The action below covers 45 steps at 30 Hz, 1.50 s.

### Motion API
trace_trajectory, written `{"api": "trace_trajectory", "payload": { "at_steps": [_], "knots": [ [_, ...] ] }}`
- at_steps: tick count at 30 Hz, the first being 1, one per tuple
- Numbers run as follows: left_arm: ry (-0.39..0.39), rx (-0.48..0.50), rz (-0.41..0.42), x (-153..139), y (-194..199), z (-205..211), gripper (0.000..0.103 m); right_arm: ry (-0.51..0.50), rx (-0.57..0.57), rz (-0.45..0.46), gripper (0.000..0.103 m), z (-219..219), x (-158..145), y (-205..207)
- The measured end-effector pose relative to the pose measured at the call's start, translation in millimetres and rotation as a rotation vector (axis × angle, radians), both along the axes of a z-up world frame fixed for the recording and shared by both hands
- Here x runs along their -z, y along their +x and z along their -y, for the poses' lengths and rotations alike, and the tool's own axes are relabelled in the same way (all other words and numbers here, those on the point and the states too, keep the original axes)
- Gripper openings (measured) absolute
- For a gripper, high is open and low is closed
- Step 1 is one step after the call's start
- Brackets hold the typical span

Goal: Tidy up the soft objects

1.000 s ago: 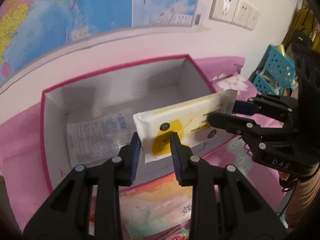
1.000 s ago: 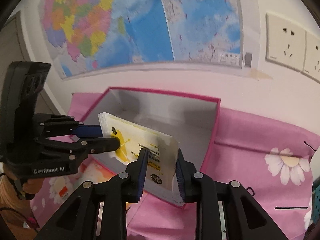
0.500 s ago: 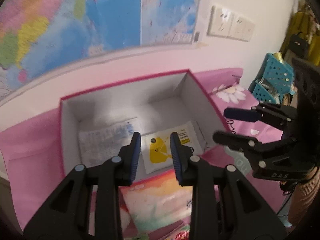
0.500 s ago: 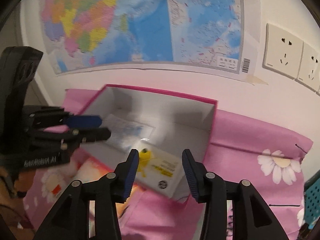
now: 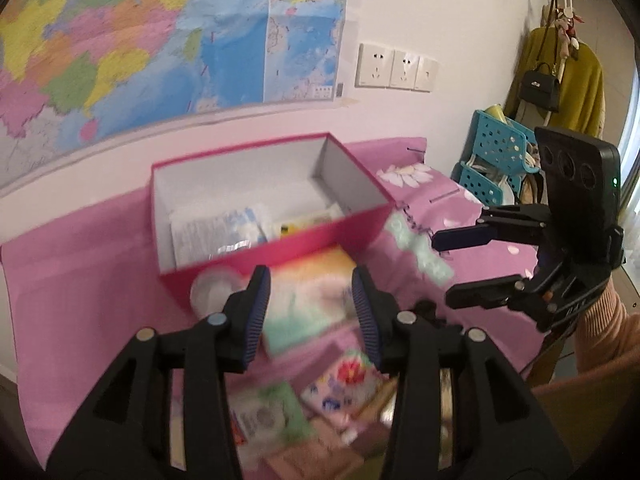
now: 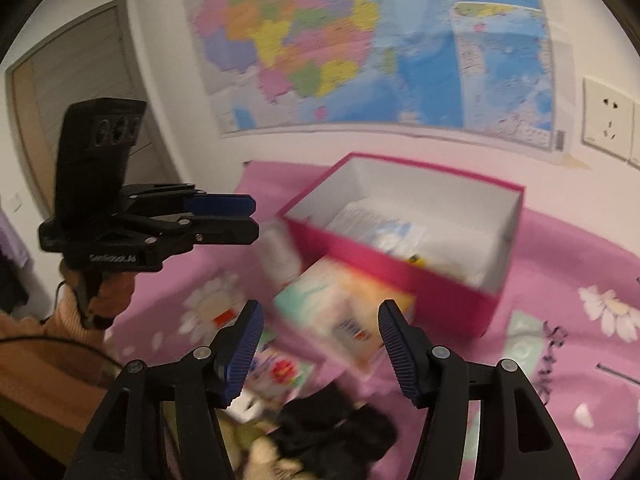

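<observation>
The yellow wipes pack lies inside the pink box, beside a clear printed packet. My left gripper hovers short of the box over a pastel tissue pack. Its jaws are opening with nothing between them. My right gripper also stands back from the box; its jaws are opening wide and hold nothing. Below it lie the same pastel pack and a black cloth. Each gripper shows in the other's view: the right gripper and the left gripper.
A white round container stands at the box's front left corner. Small floral packets lie near the front on the pink flowered cover. Blue perforated baskets stand at the right. A map and sockets hang on the wall behind.
Both grippers let go of the yellow wipes pack, which dropped into the box. Both then drew back from the box, and their jaws widened.
</observation>
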State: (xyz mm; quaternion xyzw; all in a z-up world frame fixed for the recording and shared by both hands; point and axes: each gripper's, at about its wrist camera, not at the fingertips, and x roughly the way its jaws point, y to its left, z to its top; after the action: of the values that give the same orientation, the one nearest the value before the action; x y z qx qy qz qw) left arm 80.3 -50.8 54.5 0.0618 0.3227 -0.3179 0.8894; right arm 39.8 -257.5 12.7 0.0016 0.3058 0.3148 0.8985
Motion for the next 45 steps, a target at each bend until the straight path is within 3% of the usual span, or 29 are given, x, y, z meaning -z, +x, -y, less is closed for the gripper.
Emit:
{"api": "trace_trajectory", "payload": {
  "at_steps": [9,17,25,45],
  "knots": [
    [-0.010,-0.049,-0.106,51,-31,-38,0.044,0.007,-0.041,-0.078,0.061,-15,33,-31],
    [0.030,-0.122,-0.139,77,-30,-38,0.044,0.017,0.034,-0.154,0.061,-12,56,-23],
    [0.050,-0.109,-0.118,77,-32,-22,0.044,-0.030,0.088,-0.130,0.061,-17,54,-27],
    [0.118,-0.169,-0.096,79,-20,-1,0.044,-0.026,0.112,-0.132,0.064,-11,56,-15]
  ]
}}
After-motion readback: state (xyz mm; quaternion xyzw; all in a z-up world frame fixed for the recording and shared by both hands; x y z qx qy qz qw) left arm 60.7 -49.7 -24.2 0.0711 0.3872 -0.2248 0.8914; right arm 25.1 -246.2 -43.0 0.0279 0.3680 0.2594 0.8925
